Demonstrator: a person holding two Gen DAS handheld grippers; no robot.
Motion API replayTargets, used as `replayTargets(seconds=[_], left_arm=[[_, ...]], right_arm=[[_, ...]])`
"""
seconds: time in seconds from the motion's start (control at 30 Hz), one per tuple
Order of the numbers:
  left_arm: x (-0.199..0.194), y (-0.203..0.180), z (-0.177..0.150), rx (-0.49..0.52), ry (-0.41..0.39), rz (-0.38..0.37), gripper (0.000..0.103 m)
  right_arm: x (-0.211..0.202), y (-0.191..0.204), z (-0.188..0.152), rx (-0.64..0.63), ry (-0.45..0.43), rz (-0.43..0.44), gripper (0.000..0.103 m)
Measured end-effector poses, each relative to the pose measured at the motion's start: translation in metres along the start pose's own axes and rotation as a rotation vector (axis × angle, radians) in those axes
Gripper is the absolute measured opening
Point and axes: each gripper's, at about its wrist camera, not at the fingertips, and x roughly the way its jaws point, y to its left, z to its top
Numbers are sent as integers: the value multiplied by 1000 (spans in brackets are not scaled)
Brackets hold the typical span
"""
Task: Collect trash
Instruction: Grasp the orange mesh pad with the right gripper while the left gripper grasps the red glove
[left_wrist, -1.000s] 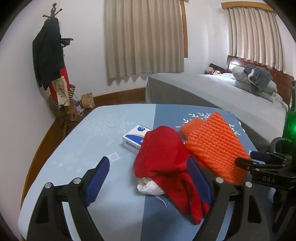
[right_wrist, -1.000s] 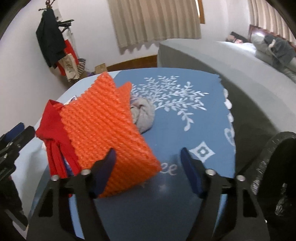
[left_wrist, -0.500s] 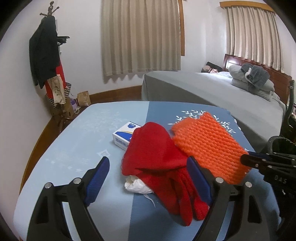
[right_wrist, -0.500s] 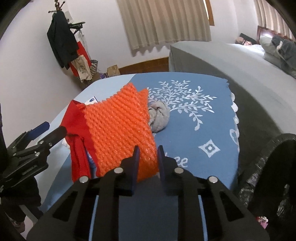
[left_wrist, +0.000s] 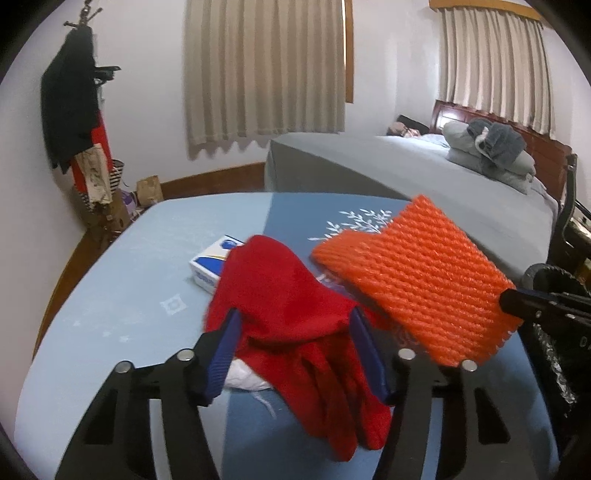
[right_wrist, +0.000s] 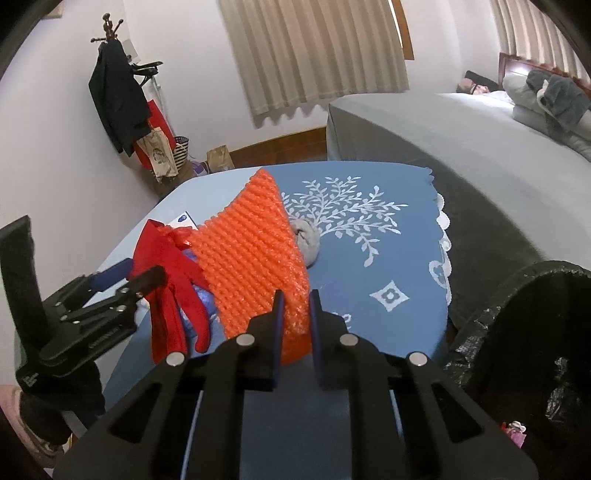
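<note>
While level, right gripper (right_wrist: 294, 300) pinches orange mesh (right_wrist: 255, 254).

Left wrist view: low over the table (left_wrist: 110, 314), close, facing curtains (left_wrist: 266, 70) and bed (left_wrist: 424, 166). Right wrist view: higher, further right, facing the same way. Shared: orange pad (left_wrist: 417, 273) (right_wrist: 255, 254), red cloth (left_wrist: 295, 314) (right_wrist: 170, 269), table (right_wrist: 388, 251).

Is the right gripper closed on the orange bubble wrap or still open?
Closed: the right gripper pinches the near corner of the orange bubble wrap.
</note>
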Motion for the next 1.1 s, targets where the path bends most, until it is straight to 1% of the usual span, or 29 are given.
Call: replayTargets(seconds=[0.03, 0.07, 0.13, 0.2, 0.23, 0.37, 0.63, 0.83, 1.1], left_arm=[[3, -2, 0, 5, 10, -8, 46], [6, -3, 0, 9, 19, -20, 40], [9, -5, 0, 11, 35, -41, 19], [10, -4, 0, 8, 43, -50, 10], [9, -5, 0, 6, 38, -49, 8], [-5, -3, 2, -8, 5, -46, 7], [-40, -4, 13, -25, -71, -64, 7], [-62, -13, 21, -26, -124, -79, 7], [-77, -32, 27, -9, -143, -110, 7]], right_arm=[[0, 0, 0, 1, 0, -1, 12], [0, -1, 0, 3, 2, -2, 12], [0, -2, -2, 9, 6, -5, 12], [-1, -1, -2, 13, 6, -4, 12], [-1, -1, -2, 13, 6, -3, 12], [-8, 2, 0, 12, -8, 9, 12], [-27, 4, 10, 15, -51, 39, 12], [-42, 5, 18, 18, -85, 34, 12], [-61, -4, 21, 33, -113, 9, 12]])
